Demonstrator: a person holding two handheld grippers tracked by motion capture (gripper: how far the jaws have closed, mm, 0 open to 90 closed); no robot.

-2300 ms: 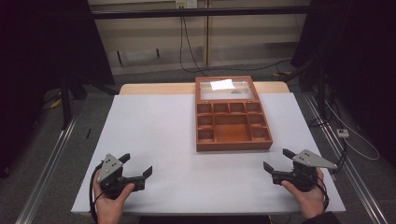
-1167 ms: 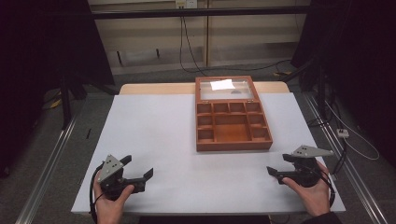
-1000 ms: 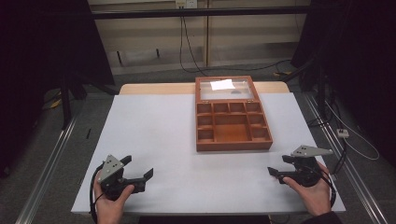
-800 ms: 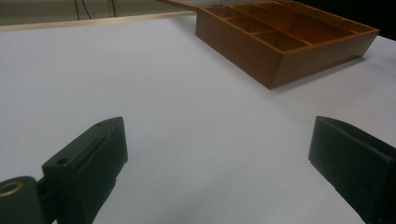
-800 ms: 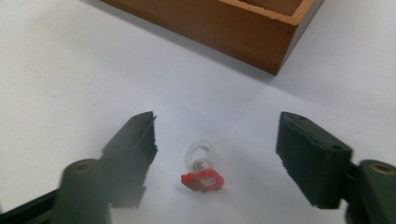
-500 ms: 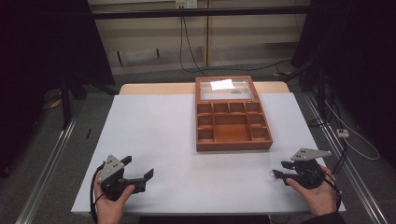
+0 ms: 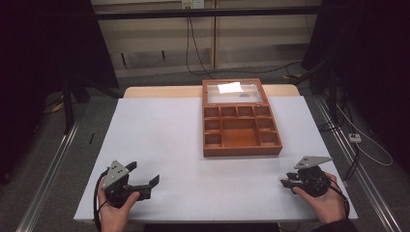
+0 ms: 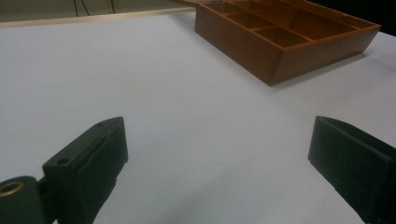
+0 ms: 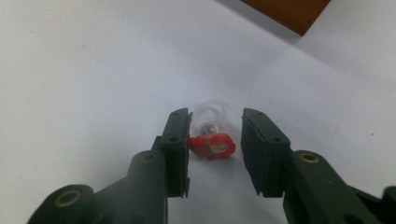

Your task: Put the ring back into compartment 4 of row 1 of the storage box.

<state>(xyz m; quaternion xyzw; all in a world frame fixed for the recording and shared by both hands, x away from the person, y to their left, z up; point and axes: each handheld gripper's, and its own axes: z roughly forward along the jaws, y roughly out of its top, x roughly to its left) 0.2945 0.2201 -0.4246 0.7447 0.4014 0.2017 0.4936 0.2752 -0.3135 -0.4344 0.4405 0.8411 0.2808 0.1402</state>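
A small red charm on a clear plastic ring [image 9: 212,145] lies on the white table between the jaws of my right gripper [image 9: 215,115]. The jaws have just been closing; the left pad touches the red piece and a narrow gap remains at the right pad. In the high view my right gripper [image 7: 286,182] rests near the table's front right corner in a hand. My left gripper [image 7: 143,173] sits at the front left, open wide with nothing between its fingers [image 8: 93,154].
An open wooden compartment box [image 7: 241,151] stands at mid-table toward the back, its glass lid [image 7: 235,92] folded away behind it. Its near corner shows in the left gripper view [image 8: 280,51]. The table edge [image 7: 217,222] runs just below both hands.
The right gripper's jaws have narrowed from wide apart to close together, and that hand shifted slightly toward the front right. The left gripper has kept still.
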